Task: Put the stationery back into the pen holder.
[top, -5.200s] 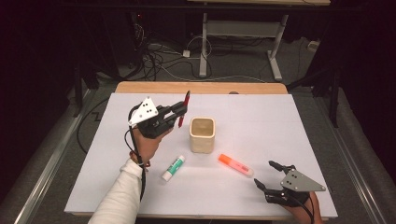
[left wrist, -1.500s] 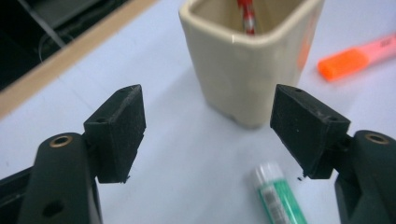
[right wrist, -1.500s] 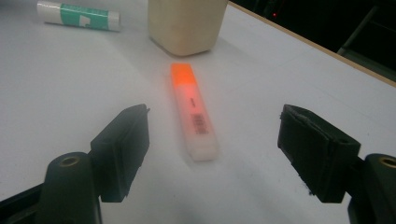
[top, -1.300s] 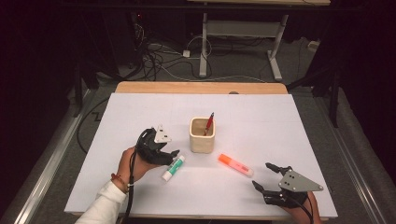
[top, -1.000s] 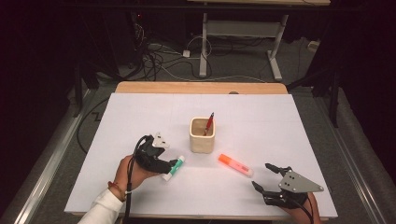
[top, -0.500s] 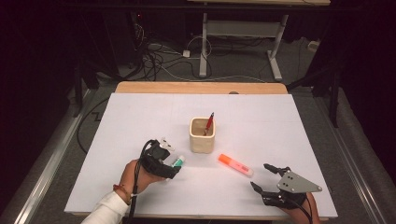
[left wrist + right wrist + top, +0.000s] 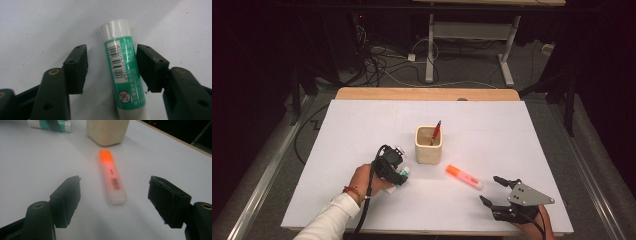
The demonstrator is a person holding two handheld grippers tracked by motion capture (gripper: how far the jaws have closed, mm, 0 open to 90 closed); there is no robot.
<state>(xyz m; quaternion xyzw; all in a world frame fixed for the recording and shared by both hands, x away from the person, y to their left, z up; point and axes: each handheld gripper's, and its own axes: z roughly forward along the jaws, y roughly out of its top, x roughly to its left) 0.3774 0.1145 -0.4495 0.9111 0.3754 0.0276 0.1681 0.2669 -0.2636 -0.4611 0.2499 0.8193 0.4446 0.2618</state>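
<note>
Left of centre in the high view, the left gripper (image 7: 398, 175) straddles a green glue stick (image 7: 124, 67) lying on the white table (image 7: 522, 130). Its jaws have just been closing; one pad touches the stick, the other stands off. At lower right, the right gripper (image 7: 493, 190) rests wide open, holding nothing.

Barcode, prohibition sign on glue stick (image 7: 123, 67)
</note>
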